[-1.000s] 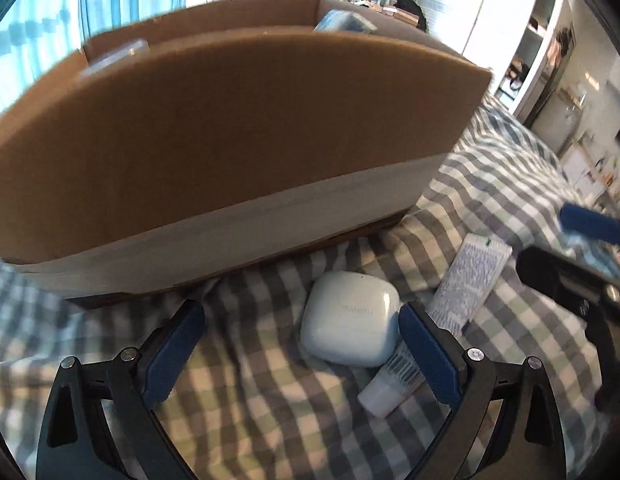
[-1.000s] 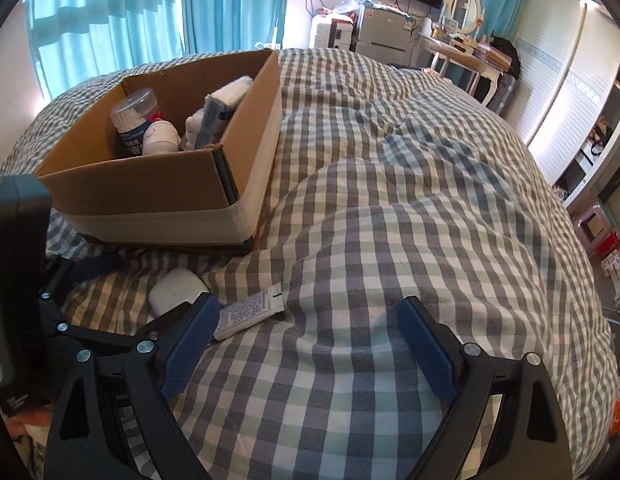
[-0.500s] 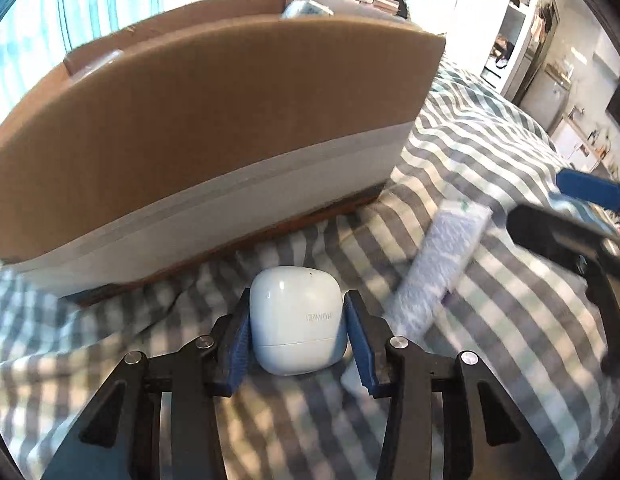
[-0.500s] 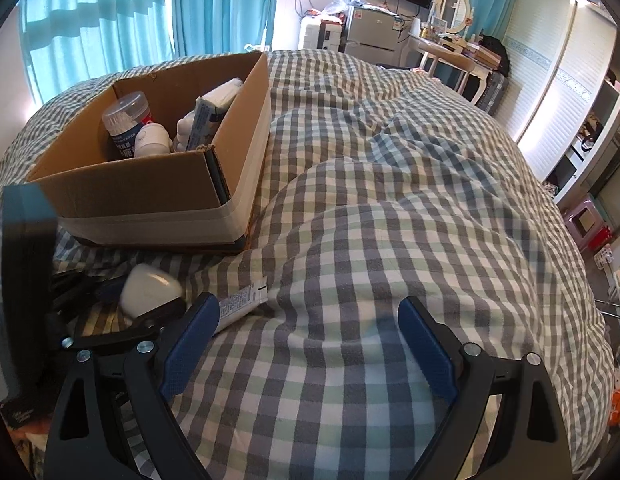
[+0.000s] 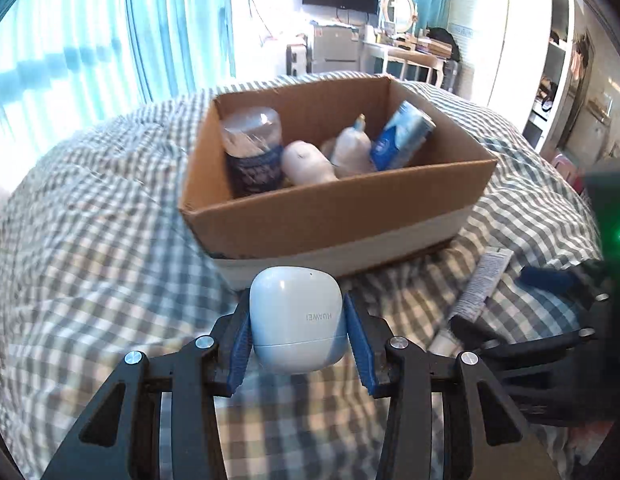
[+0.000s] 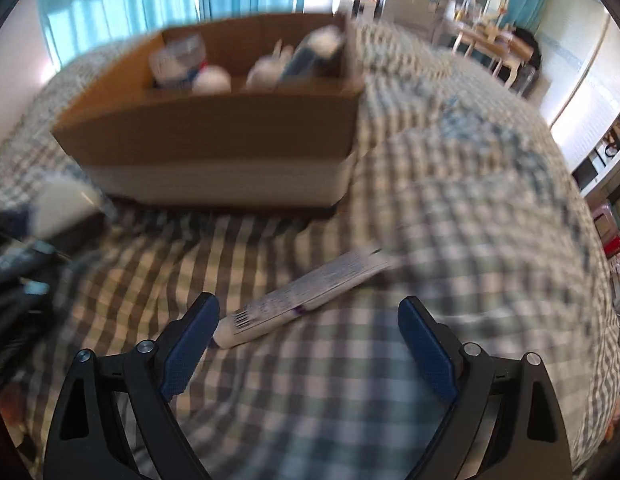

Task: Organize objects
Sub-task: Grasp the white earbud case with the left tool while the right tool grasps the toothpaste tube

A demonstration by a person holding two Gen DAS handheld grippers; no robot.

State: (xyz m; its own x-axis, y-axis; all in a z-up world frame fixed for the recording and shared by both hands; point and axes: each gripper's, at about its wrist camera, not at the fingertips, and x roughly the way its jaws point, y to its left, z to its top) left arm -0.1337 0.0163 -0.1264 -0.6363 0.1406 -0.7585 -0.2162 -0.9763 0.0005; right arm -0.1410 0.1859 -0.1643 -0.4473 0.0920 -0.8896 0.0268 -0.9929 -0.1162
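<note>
On the checked bedspread (image 5: 90, 240), the white earbud case (image 5: 296, 320) is clamped by the left gripper (image 5: 298, 338) before the cardboard box (image 5: 350, 208). The right gripper (image 6: 310, 344) is spread wide over the tube (image 6: 302, 300).

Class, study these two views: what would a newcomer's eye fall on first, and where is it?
First, the white earbud case, clamped in the left tongs in front of the cardboard box. Next, that open box on the checked bedspread, holding bottles and a blue can. Then the white tube lying on the bedspread between the open right tongs.
</note>
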